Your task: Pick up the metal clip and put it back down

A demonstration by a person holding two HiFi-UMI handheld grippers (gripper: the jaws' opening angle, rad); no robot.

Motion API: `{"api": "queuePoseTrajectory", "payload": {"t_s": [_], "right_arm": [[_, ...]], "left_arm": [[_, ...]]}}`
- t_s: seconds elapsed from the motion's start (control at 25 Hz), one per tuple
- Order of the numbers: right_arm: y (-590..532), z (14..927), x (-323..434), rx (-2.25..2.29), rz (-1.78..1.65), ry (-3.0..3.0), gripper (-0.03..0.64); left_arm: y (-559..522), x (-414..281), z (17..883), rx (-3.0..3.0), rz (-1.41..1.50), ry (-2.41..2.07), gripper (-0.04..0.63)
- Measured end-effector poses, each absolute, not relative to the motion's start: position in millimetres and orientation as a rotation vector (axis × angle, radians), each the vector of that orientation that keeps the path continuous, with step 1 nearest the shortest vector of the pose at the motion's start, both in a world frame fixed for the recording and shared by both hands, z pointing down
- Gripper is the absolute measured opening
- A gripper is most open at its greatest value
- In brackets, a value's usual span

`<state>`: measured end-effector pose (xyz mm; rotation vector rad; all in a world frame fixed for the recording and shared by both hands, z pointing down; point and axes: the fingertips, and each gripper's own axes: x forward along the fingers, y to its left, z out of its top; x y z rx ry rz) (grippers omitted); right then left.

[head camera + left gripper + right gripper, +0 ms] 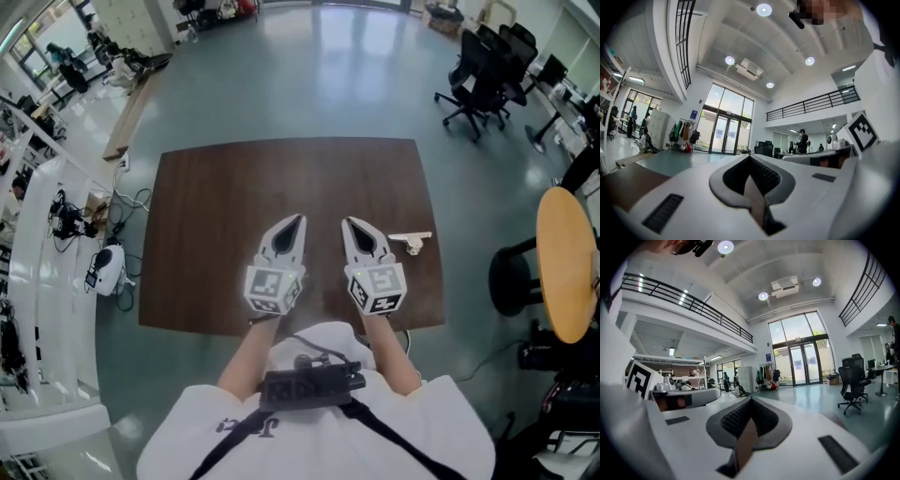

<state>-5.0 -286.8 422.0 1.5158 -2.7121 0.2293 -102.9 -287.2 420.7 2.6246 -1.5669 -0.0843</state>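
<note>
**White grippers shut and empty, metal clip lying on the tabletop**

Both tools are held side by side in front of the person, pointing out level over the dark brown tabletop (281, 178). The left gripper (300, 221) has its two jaws pressed together to a single point, with nothing caught between them. The right gripper (346, 223) is the same: jaws fully together, no object in them. Each carries its cube of black-and-white square markers at the rear, close to the person's forearms.

The metal clip (411, 241) lies flat on the tabletop just to the right of the right gripper, near the tabletop's right edge. It is pale and small, and it touches neither tool.

Around the tabletop is a smooth grey-green floor (309, 75). A group of black office chairs (483, 70) stands well off at the far right, and a round wooden table (567, 262) sits beside the tabletop on the right. From either gripper view the closed jaws point across the hall toward tall glass doors (724, 133).
</note>
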Motion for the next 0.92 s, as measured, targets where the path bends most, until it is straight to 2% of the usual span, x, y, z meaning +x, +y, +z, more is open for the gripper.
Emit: {"api": "queuePoseTrajectory", "payload": {"t_s": [0.92], "right_arm": [[-245, 430, -25, 1.563, 0.169, -2.635, 0.006]], "left_arm": [[-249, -119, 424, 2.613, -0.112, -1.525, 0.012]]}}
